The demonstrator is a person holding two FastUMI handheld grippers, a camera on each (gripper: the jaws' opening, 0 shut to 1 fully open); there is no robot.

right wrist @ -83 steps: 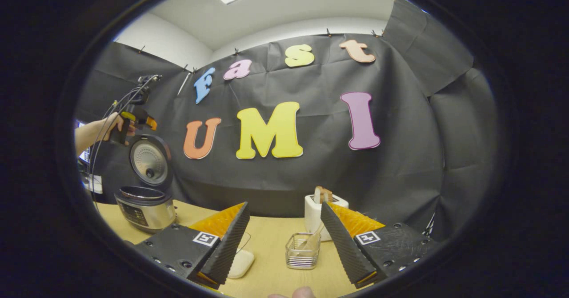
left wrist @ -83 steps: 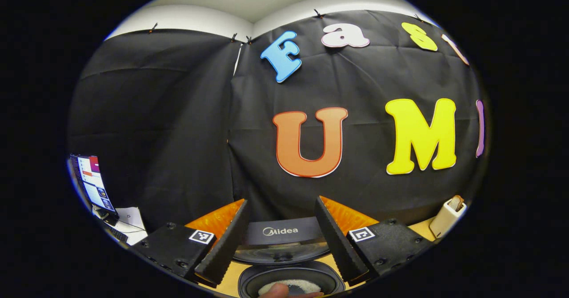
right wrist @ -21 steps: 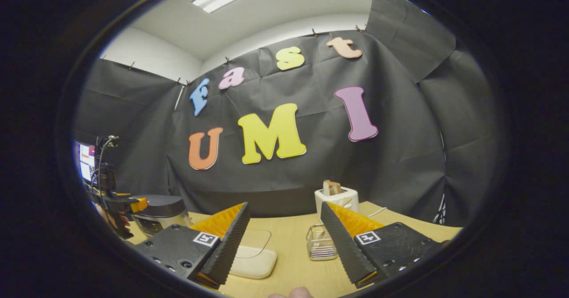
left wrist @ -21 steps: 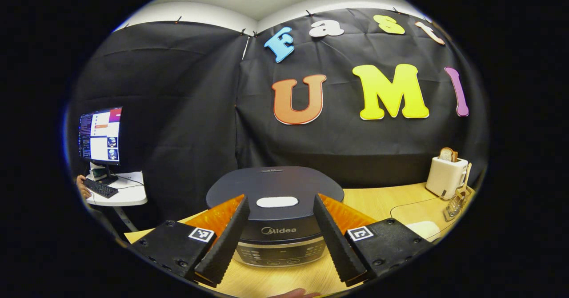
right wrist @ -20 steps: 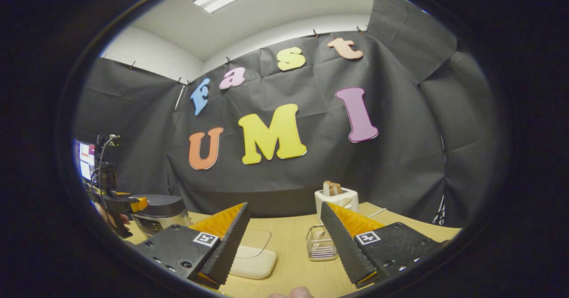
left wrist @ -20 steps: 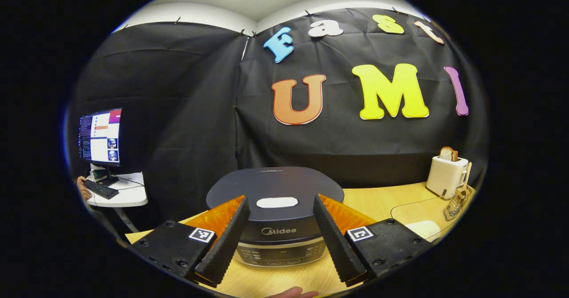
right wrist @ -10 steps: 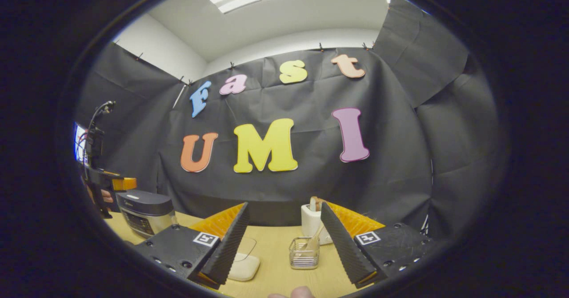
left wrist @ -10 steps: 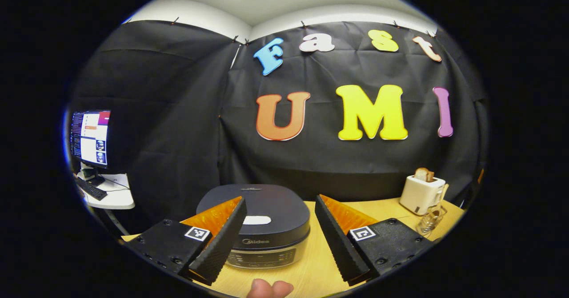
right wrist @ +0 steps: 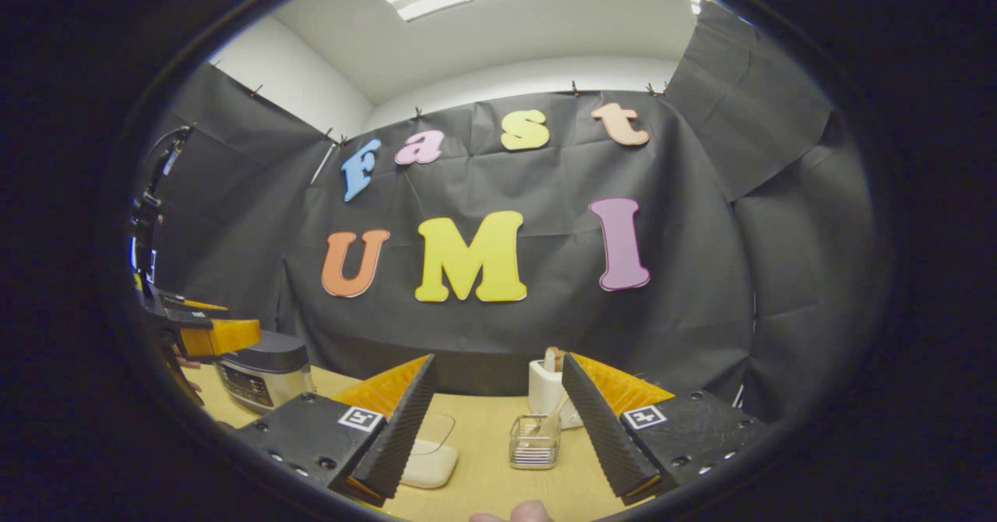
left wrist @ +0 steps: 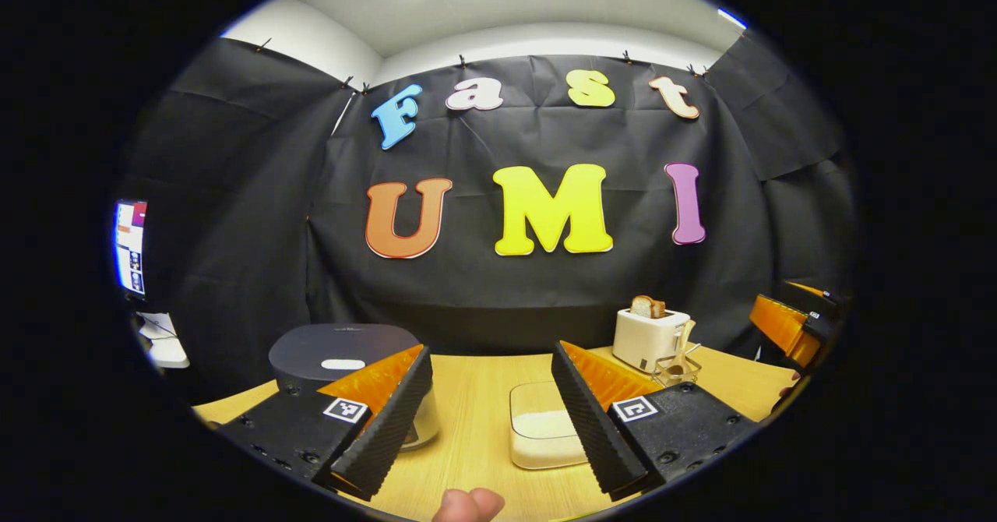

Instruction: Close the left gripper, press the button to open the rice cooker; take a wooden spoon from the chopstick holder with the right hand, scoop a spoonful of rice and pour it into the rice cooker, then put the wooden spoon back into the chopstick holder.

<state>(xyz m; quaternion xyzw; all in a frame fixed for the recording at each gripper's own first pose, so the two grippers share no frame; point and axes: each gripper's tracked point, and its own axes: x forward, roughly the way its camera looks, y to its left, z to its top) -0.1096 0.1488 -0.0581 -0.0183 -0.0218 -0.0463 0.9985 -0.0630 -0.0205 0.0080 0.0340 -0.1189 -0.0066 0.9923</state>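
the booth is walled with black cloth under a pale ceiling with a strip light, and a lit monitor (left wrist: 129, 246) stands at 9 o'clock in the left gripper view. the surface is a light wooden table (left wrist: 475, 397), bare in the middle. judged from how things lie, the task is at its very start: the rice cooker (left wrist: 343, 358) stands at 8 o'clock in the left gripper view with its dark lid down, so the button is not yet pressed. all 4 later steps are left, namely taking the spoon, scooping, pouring and returning. a white toaster (left wrist: 650, 338) with bread stands at 4 o'clock, and a pale lidded box (left wrist: 543, 435), probably the rice, lies at 6 o'clock between the fingers. the clear chopstick holder (right wrist: 534, 441) with the wooden spoon (right wrist: 551, 416) leaning in it is at 6 o'clock in the right gripper view, untouched. the left gripper (left wrist: 489, 421) is spread wide and empty, not yet closed as the task asks. the right gripper (right wrist: 497, 428) is also spread wide and grips nothing.
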